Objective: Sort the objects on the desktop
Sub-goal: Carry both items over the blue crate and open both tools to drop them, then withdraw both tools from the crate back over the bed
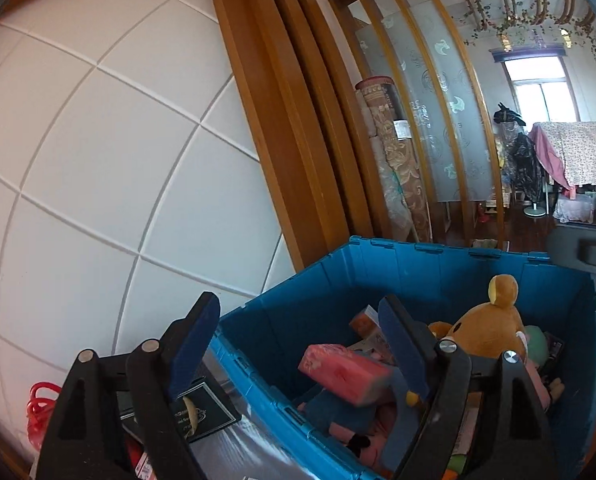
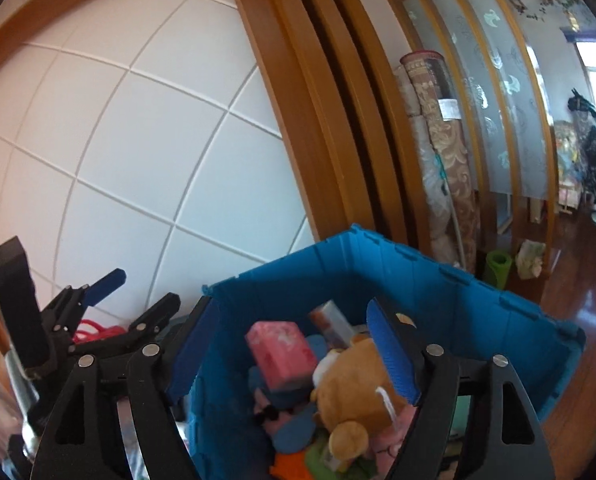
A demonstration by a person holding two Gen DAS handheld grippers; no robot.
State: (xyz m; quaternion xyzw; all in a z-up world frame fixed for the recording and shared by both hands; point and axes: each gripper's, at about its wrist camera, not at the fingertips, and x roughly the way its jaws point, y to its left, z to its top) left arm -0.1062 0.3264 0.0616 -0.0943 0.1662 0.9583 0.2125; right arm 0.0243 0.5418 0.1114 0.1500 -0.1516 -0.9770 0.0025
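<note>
A blue plastic bin [image 1: 438,276] [image 2: 418,280] holds several soft toys and boxes. A brown plush bear [image 1: 494,328] [image 2: 358,392] lies on top. Beside it is a pink box [image 1: 346,372] [image 2: 279,354], blurred in the left wrist view. My left gripper [image 1: 298,344] is open and straddles the bin's left rim, its pads clear of the pink box seen between them. My right gripper [image 2: 291,352] is open over the bin's near corner, with nothing pressed between its pads. The left gripper [image 2: 137,296] also shows at the left of the right wrist view, open.
A white tiled wall [image 1: 97,160] and a wooden door frame [image 1: 273,120] stand behind the bin. Rolled carpets [image 1: 394,152] lean by a glass partition. A red cord [image 1: 37,408] and a dark booklet [image 1: 201,412] lie left of the bin. A green roll [image 2: 498,266] stands behind it.
</note>
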